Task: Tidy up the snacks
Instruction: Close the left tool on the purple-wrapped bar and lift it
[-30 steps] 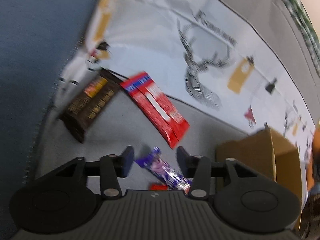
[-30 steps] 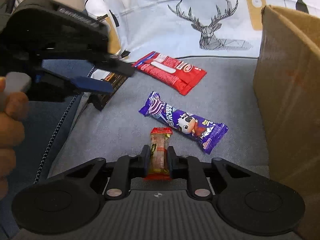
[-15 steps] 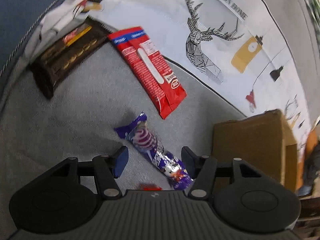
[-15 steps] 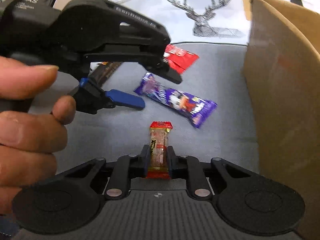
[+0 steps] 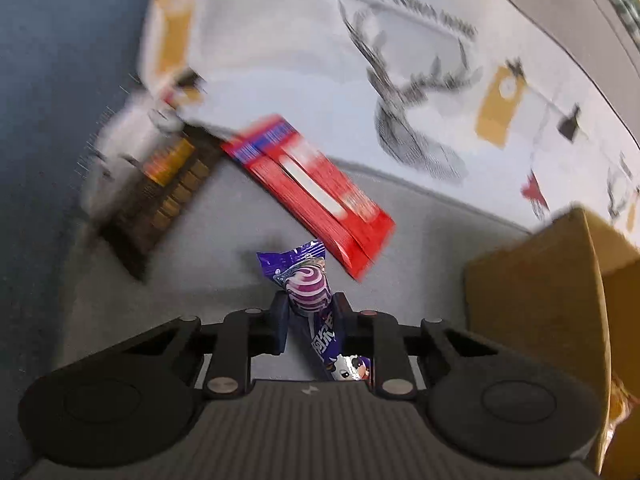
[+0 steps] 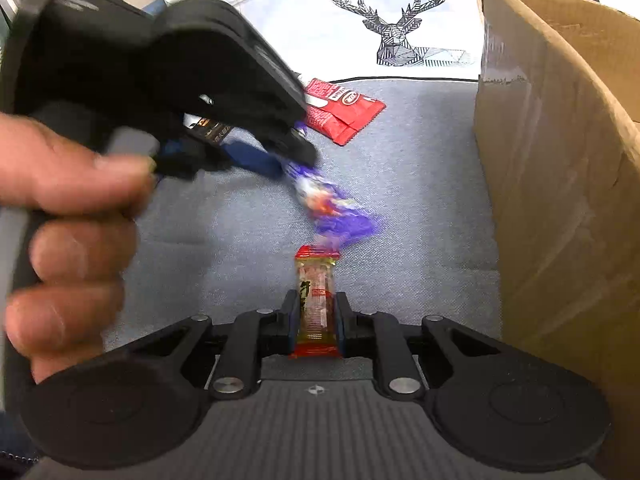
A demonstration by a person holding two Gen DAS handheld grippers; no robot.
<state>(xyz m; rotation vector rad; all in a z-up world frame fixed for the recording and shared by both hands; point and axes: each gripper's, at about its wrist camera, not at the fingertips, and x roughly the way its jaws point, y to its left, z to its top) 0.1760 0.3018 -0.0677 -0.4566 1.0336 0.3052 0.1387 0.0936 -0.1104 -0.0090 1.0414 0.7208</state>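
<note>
A purple snack bar (image 5: pixel 306 284) with a swirl and a cow print sits between the blue pads of my left gripper (image 5: pixel 308 310), whose jaws are closing and pinch it. In the right wrist view that left gripper (image 6: pixel 280 160) holds the blurred purple bar (image 6: pixel 336 208) by one end, the other end hanging toward the grey seat. My right gripper (image 6: pixel 316 314) is shut on a small red-and-gold snack stick (image 6: pixel 316 280), which points forward. A long red packet (image 5: pixel 316 196) and a dark brown chocolate pack (image 5: pixel 168 188) lie farther back.
An open cardboard box (image 6: pixel 560 160) stands close on the right, its wall beside both grippers. A white cushion with a deer print (image 6: pixel 400 32) lies behind the snacks. A person's hand (image 6: pixel 68 220) fills the left of the right wrist view. The grey seat (image 6: pixel 420 220) carries everything.
My left gripper came down over the purple bar and its jaws went from wide apart to pinching it; one end of the bar has come up. My right gripper keeps its grip on the stick.
</note>
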